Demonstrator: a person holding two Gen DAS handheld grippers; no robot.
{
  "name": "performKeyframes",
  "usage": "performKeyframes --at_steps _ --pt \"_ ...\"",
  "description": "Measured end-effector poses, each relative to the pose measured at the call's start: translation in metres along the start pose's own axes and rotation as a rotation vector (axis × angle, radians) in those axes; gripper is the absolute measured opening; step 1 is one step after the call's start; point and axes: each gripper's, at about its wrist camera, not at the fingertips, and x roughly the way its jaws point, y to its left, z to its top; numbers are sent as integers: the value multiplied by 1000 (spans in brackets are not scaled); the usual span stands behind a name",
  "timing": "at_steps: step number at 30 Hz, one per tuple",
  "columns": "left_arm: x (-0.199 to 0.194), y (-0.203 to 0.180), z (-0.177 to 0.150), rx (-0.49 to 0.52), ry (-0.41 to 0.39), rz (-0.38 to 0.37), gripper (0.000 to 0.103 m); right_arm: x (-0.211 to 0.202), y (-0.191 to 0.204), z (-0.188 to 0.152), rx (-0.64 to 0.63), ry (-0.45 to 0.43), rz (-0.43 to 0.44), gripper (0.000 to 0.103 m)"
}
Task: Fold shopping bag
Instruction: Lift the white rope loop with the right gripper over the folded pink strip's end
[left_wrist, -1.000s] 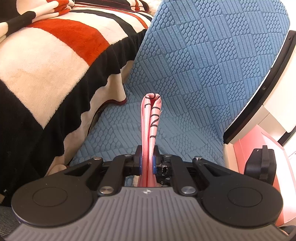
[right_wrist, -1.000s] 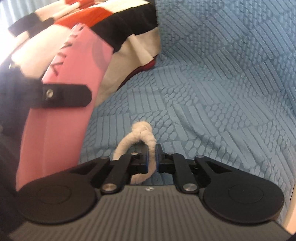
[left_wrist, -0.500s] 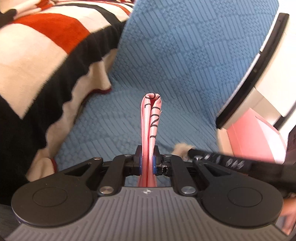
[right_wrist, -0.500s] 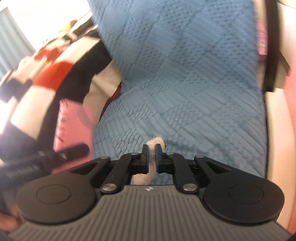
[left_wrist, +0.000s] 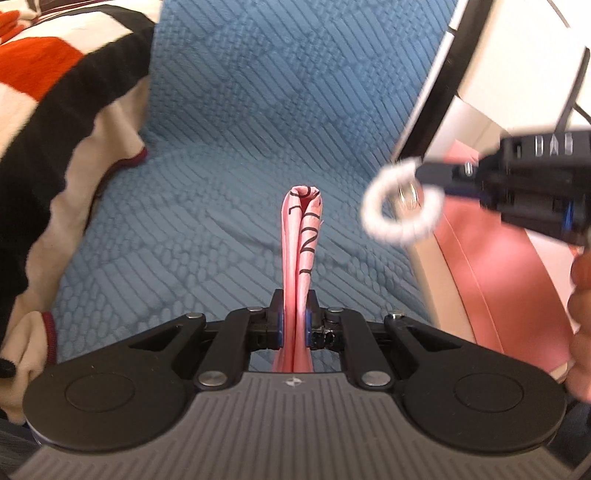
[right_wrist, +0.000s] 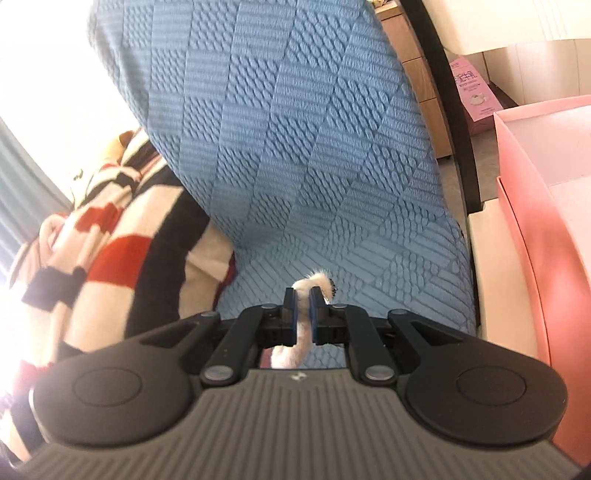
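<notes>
My left gripper (left_wrist: 294, 323) is shut on a folded edge of the pink shopping bag (left_wrist: 301, 236), which stands up between the fingers and shows black lettering. More pink bag panel (left_wrist: 491, 273) spreads at the right. My right gripper (right_wrist: 303, 308) is shut on the bag's white rope handle (right_wrist: 310, 286). In the left wrist view that handle (left_wrist: 400, 205) forms a blurred loop hanging from the right gripper (left_wrist: 439, 177), which comes in from the right, above the seat. The pink bag's side (right_wrist: 535, 236) fills the right edge of the right wrist view.
A blue quilted cover (left_wrist: 229, 155) lies over the seat and backrest (right_wrist: 288, 122). A red, black and cream striped blanket (left_wrist: 48, 96) is heaped at the left. A cream armrest with black trim (left_wrist: 436, 85) runs along the right. A person's hand (left_wrist: 580, 306) shows at the far right.
The right gripper has lifted the rope handle up and rightward, and now appears high in the left wrist view. The left gripper still holds the same bag fold, its view shifted right.
</notes>
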Motion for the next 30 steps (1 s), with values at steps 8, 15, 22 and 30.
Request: performKeyframes --at_steps 8,15,22,30 --pt "8 -6 -5 39 32 -15 12 -1 13 0 54 -20 102 10" --pt "10 -4 -4 55 40 -17 12 24 26 -9 54 52 150 10" --pt "9 -6 -5 80 31 -6 12 47 20 -21 93 127 96 10" --pt "12 -11 -10 120 42 19 12 50 5 -27 116 173 48 11"
